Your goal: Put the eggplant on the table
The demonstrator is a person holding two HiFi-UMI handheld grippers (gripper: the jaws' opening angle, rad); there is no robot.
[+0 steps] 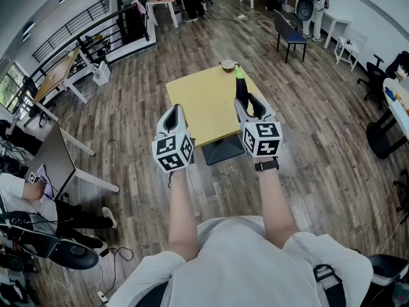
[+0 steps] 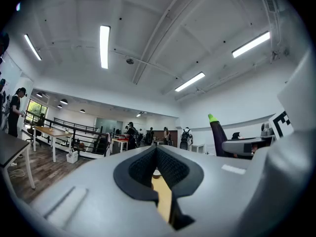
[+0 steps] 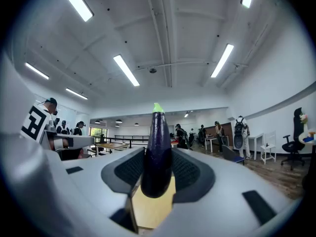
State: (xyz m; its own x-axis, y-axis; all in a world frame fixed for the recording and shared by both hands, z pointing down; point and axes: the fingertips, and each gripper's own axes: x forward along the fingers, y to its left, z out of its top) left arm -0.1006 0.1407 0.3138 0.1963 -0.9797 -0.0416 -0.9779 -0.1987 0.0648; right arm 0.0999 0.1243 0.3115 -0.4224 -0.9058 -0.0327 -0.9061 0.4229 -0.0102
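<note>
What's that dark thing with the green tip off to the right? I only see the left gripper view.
Observer: An eggplant. The right gripper clamps it upright between its jaws, green tip up.
Operator: Is it over anything?
Observer: Yes, the head view shows it held over a square yellow table.
Operator: Anything else on there?
Observer: One small bowl at the far edge, just beyond the eggplant.
</note>
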